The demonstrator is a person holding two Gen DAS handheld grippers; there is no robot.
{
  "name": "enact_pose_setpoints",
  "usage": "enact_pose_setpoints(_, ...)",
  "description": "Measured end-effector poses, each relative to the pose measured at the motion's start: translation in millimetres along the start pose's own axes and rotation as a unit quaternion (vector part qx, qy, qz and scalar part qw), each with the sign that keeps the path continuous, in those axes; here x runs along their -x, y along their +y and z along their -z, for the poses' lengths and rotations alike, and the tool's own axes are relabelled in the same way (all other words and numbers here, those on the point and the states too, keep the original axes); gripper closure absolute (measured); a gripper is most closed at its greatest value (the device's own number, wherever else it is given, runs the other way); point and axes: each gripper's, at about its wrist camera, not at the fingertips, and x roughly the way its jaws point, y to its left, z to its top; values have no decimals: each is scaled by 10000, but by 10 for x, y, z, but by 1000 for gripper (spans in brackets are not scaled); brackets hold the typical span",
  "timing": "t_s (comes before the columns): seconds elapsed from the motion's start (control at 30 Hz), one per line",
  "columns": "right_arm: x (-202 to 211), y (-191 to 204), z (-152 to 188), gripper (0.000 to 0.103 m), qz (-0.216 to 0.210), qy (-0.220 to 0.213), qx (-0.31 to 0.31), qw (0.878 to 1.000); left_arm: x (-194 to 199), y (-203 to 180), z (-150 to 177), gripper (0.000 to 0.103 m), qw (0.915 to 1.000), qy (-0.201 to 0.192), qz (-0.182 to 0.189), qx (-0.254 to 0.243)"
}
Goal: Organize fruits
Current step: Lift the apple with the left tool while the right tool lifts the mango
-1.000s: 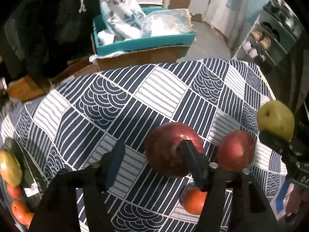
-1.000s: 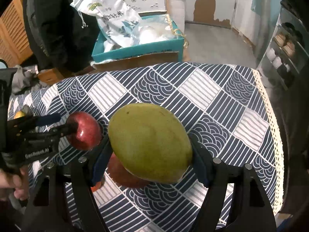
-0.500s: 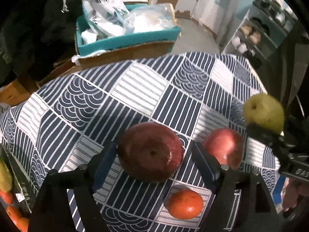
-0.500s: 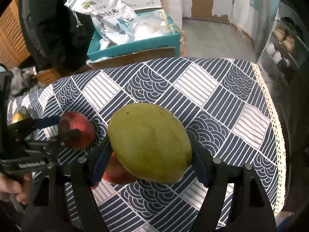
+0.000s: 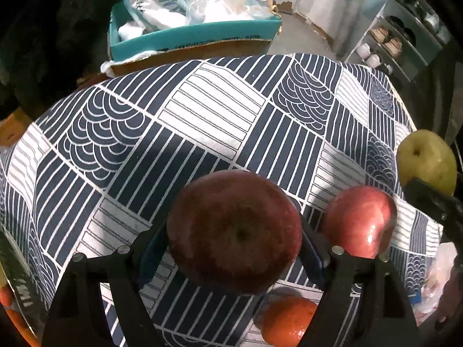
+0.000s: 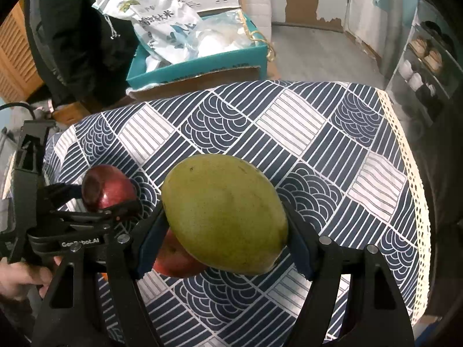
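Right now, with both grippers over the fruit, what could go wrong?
The left gripper straddles the dark apple; one finger sits close to the red apple and could knock it rolling. The right gripper holds the mango over that red apple; a slip might bruise both.

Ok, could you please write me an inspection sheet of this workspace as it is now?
Surface: patterned cloth, lying flat.
Job's things: dark red apple, second red apple and orange on the cloth; green mango held above it.
Clutter: nothing seen.
Grippers: left hand-held gripper open, straddling the dark red apple; right hand-held gripper shut on the green mango.
Cables: one dark loop, use unclear.
Surroundings: teal box of bags, shoe rack.
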Motion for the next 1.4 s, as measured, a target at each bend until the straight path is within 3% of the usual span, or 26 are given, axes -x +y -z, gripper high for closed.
enact_pose_setpoints(0.27, -8, -22, 11, 27, 4, 12, -16, 10000, -19, -107, 19, 26, 9990, -119, -239, -369)
enact_pose_setpoints(0.6, 32, 7, -4, 27, 24, -48, 27, 10000, 111, -63, 45, 26, 9989, -243, -281, -281)
enact_pose_setpoints(0.97, 238, 176, -100, 27, 92, -382, 169, 9991, 664, -123, 67, 26, 9966, -661, -365, -324)
enact_pose_setpoints(1.4, 597, 445, -162, 27, 83, -794, 390, 9960, 1330, 42, 195, 26, 9943, -1016, -313, -16)
